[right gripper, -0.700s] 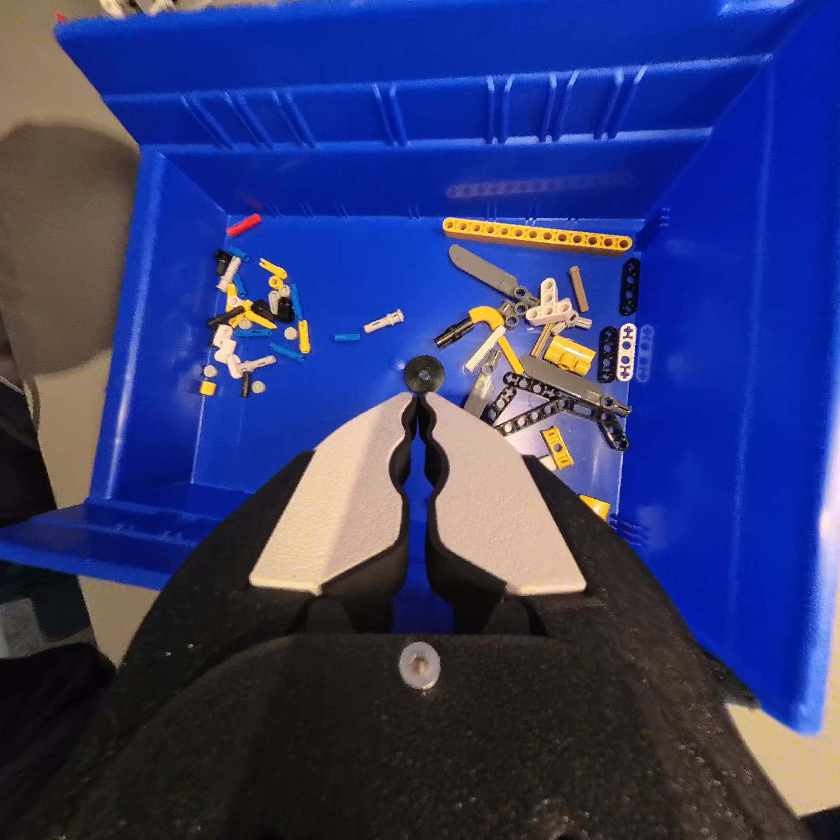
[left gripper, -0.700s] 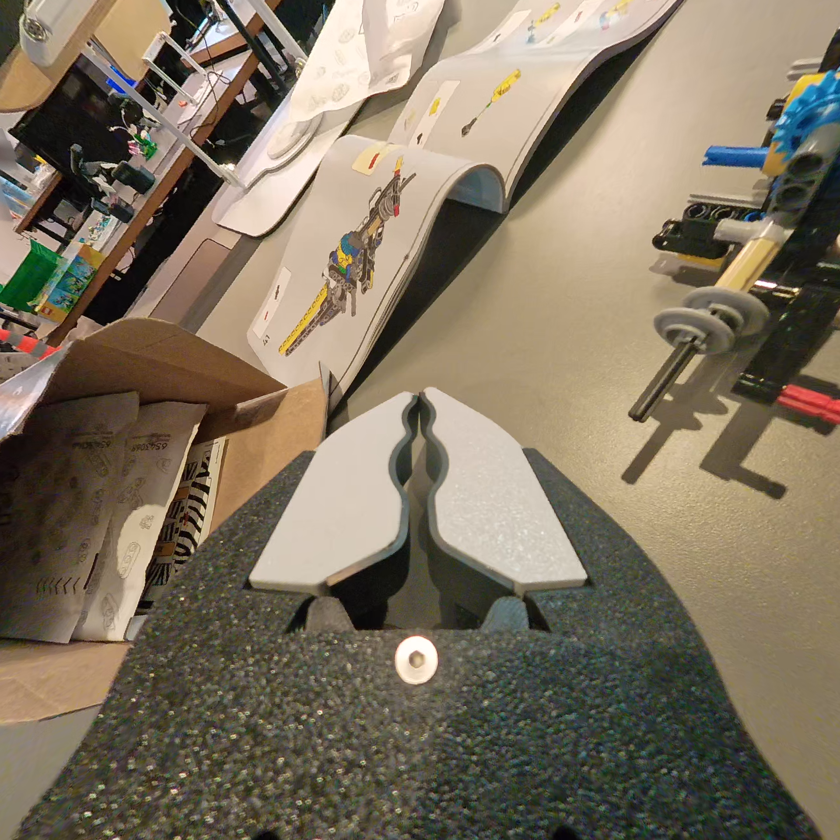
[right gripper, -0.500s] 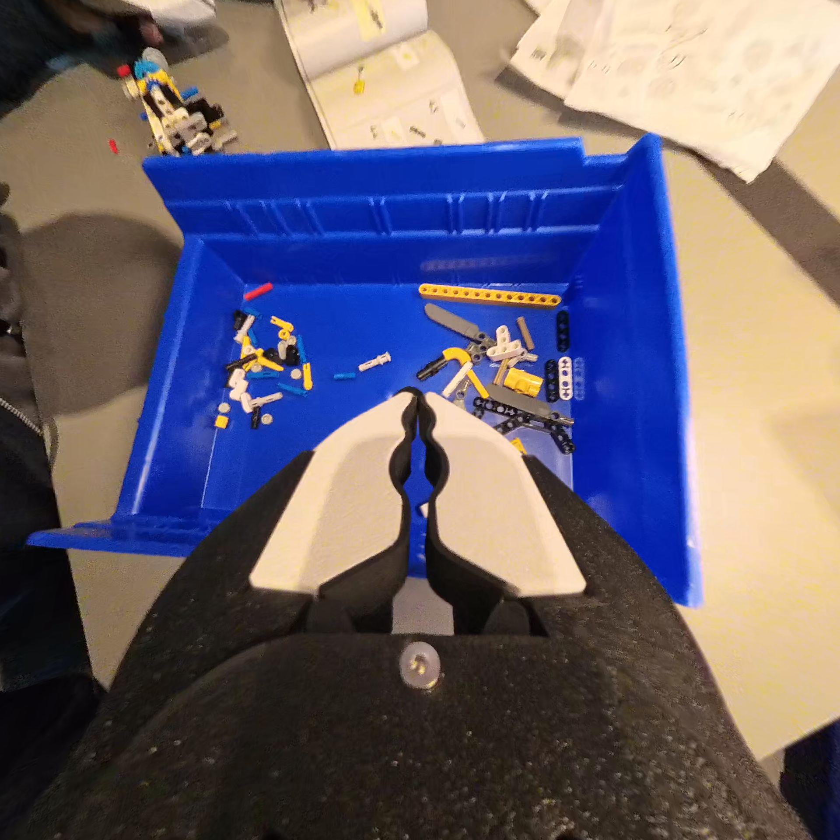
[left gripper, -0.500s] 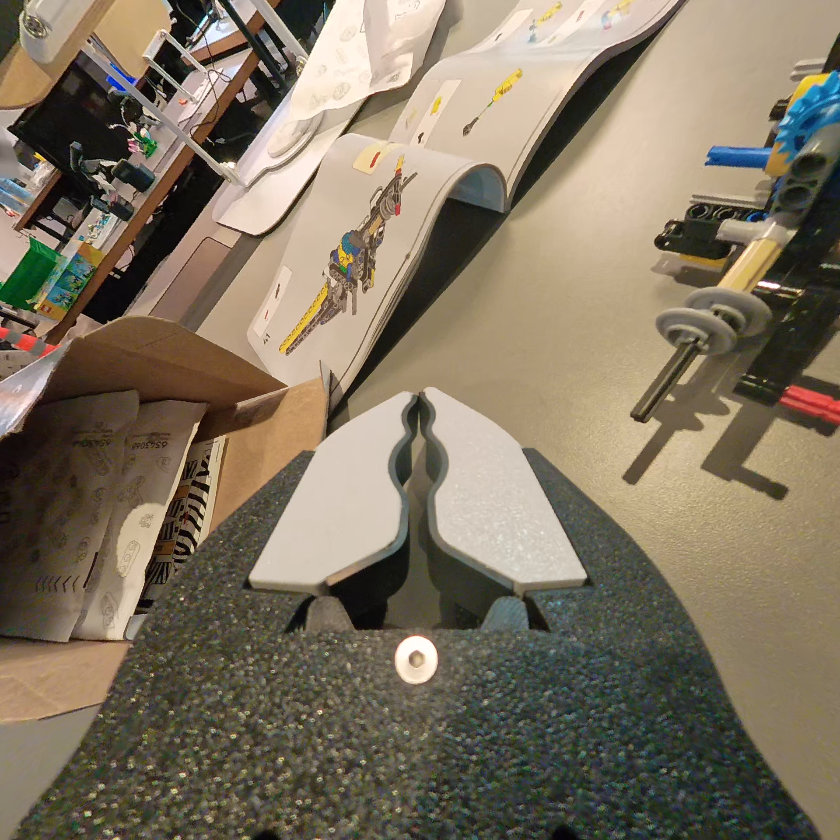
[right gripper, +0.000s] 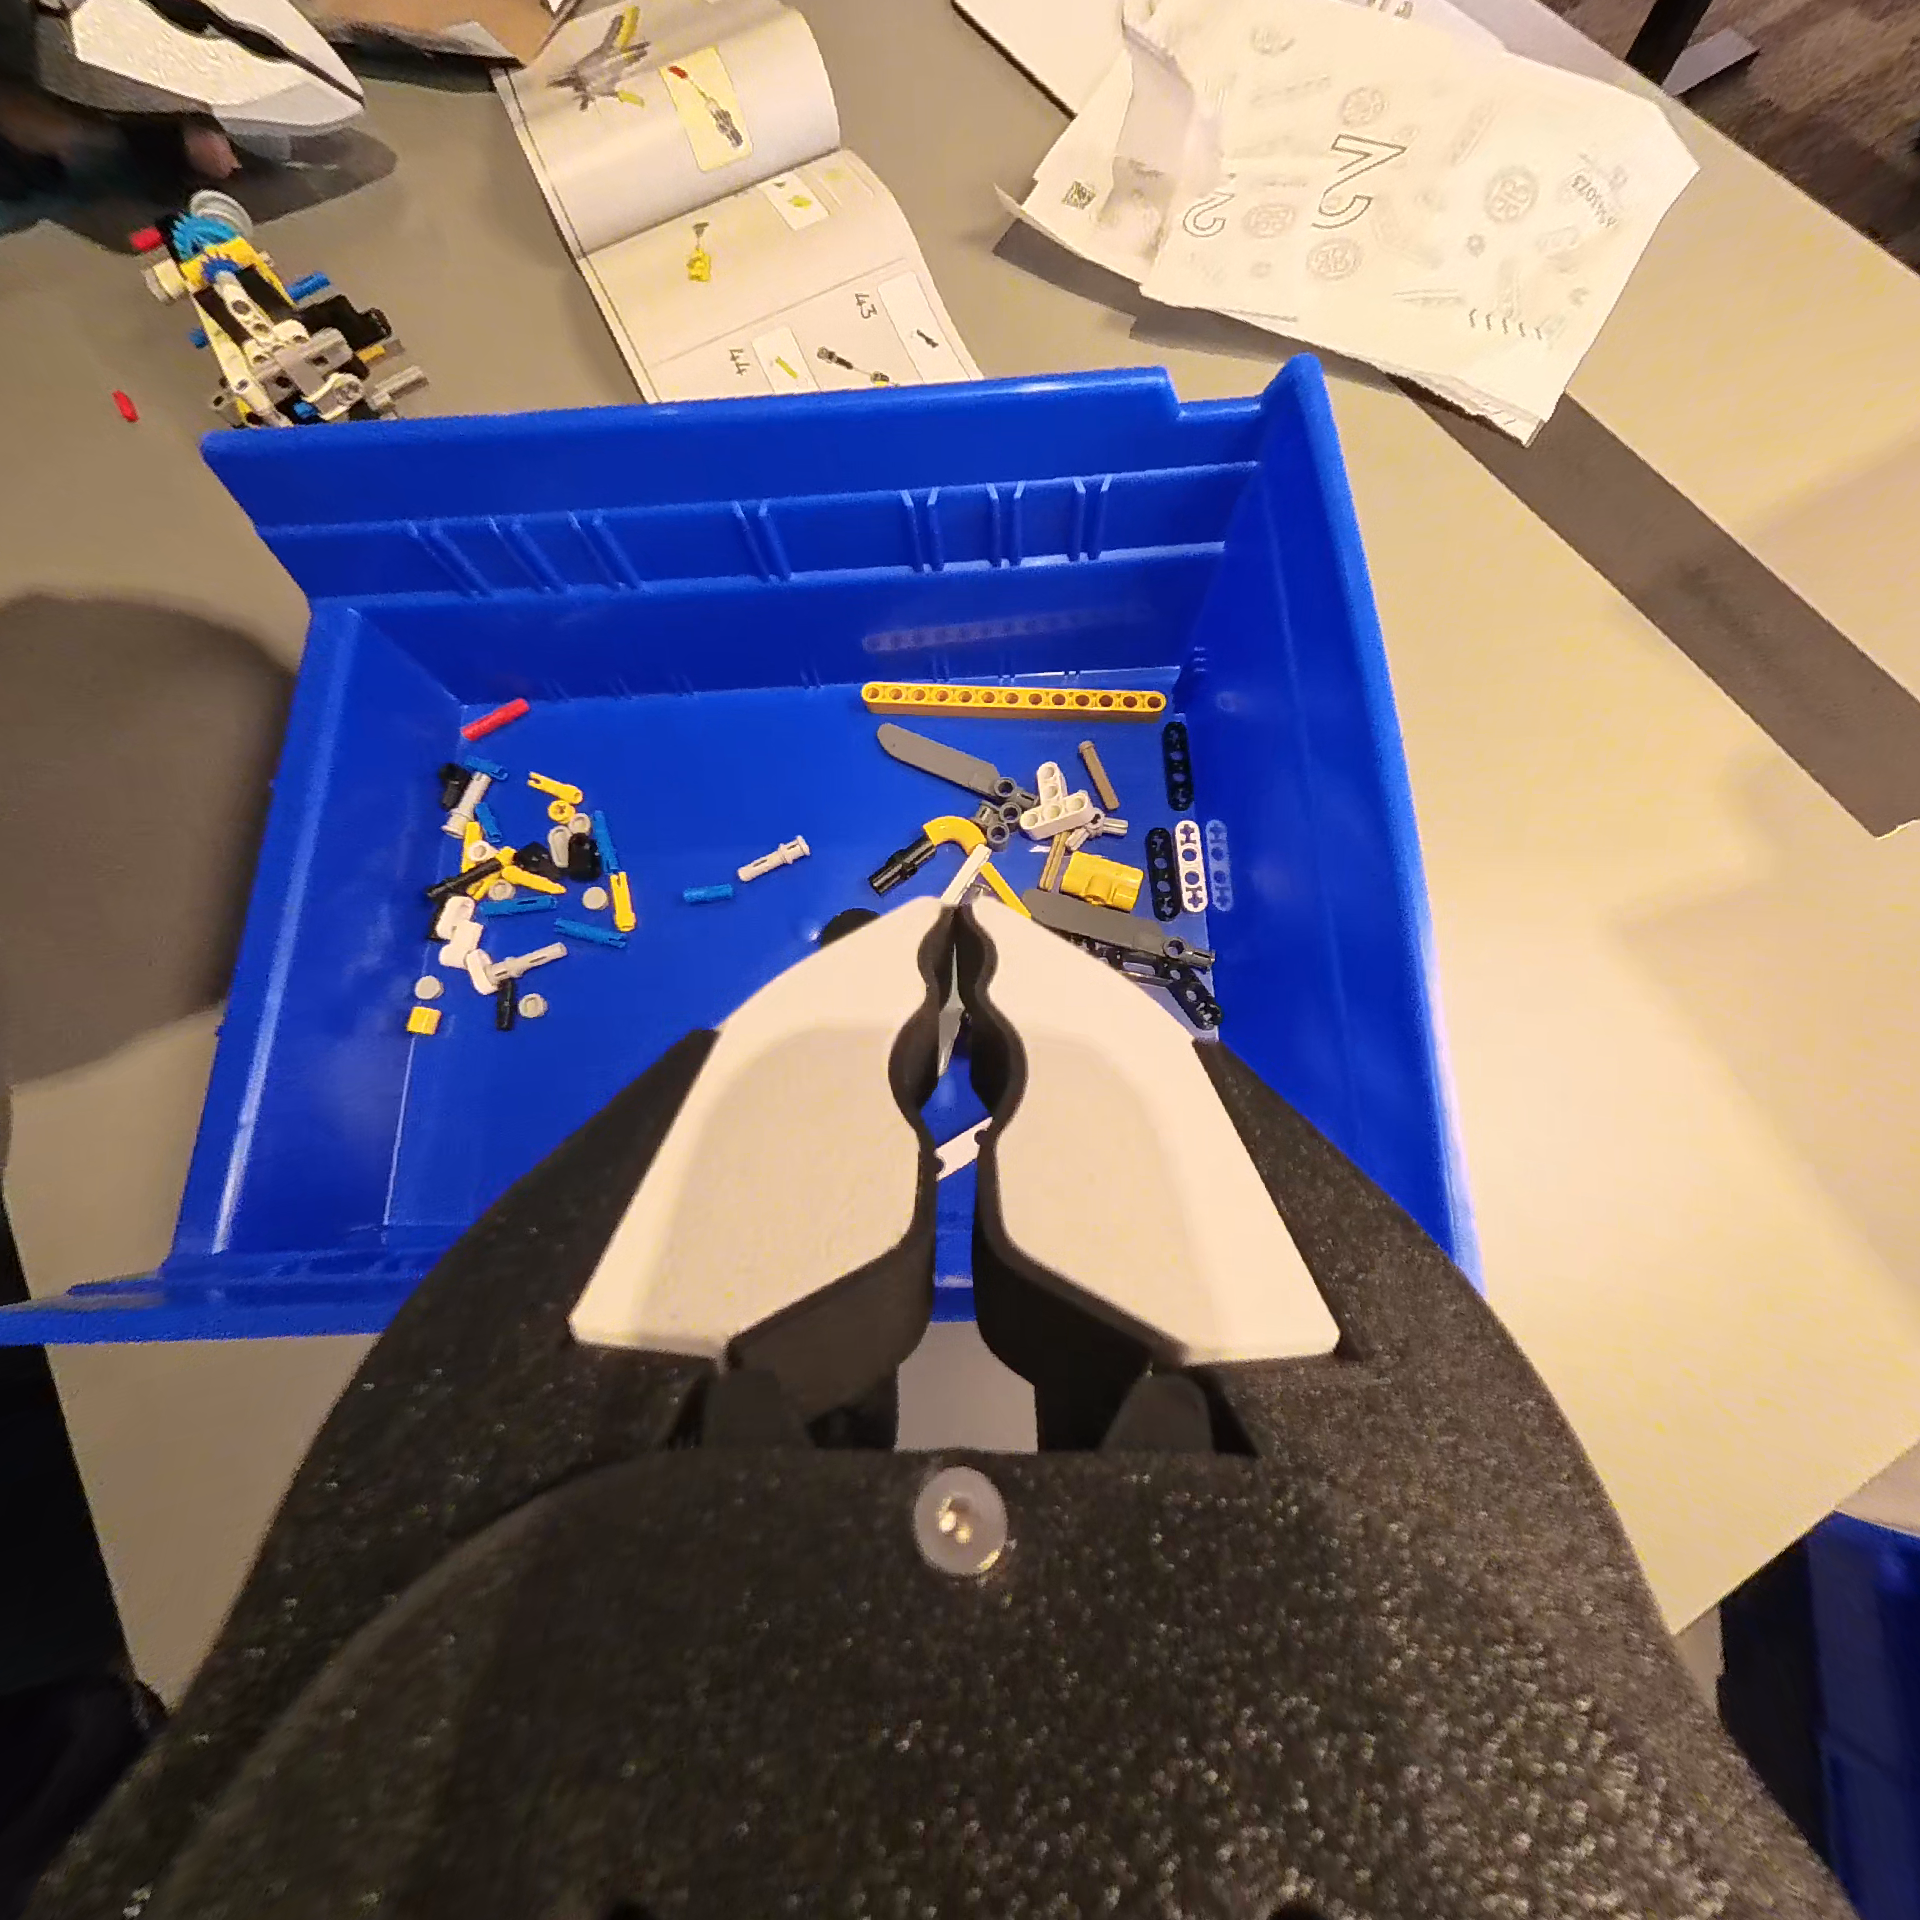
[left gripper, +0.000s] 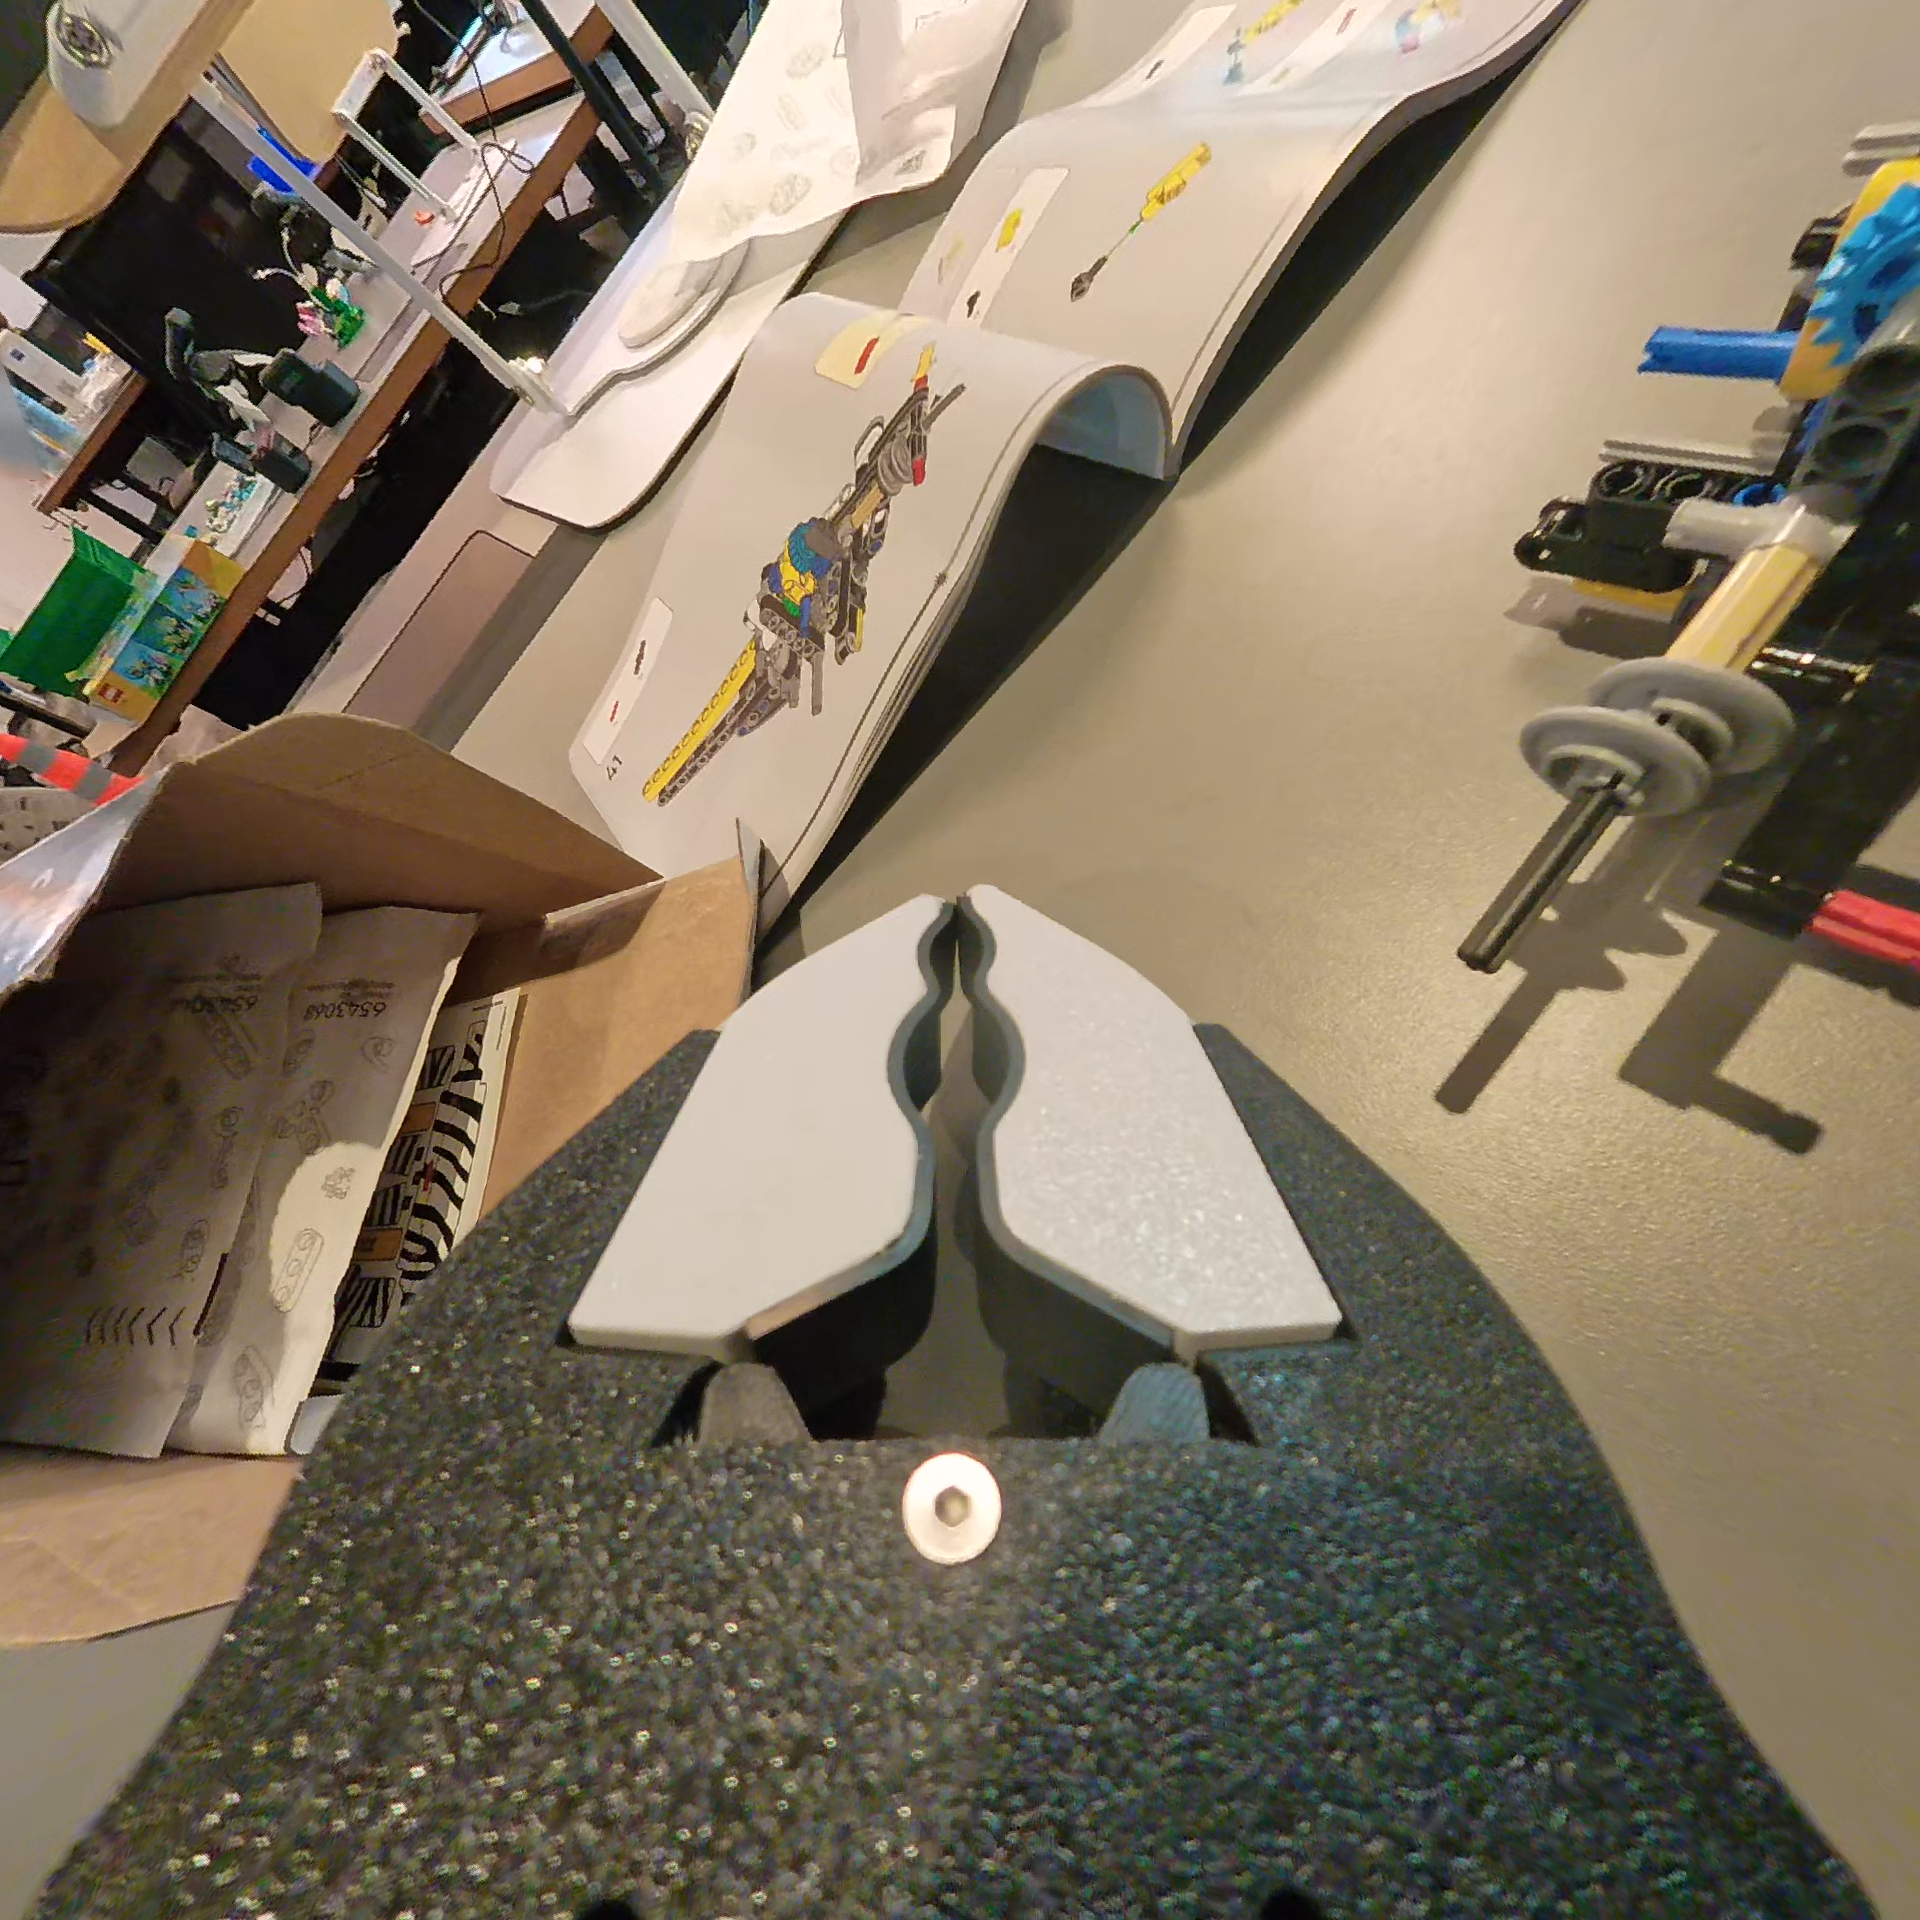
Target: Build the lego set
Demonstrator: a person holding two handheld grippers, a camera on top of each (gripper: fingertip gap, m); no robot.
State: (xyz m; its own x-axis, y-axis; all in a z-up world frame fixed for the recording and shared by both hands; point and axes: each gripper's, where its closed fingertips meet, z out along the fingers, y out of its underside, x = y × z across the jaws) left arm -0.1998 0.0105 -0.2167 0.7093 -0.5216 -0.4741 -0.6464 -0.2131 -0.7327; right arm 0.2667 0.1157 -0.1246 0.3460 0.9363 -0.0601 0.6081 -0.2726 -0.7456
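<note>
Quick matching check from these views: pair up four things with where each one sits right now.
Things:
1. long yellow beam
2. red pin
3. partly built model
4. paper bags

Places:
a. in the cardboard box
b. far-left corner of the blue bin
c. on the table beyond the bin
d. along the bin's far wall, right side

Pairs: 1-d, 2-b, 3-c, 4-a

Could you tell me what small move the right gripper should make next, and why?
Probably open the right gripper and lower it toward the loose pieces in the blue bin: its jaws are shut and seem empty, high above the pieces.
</note>
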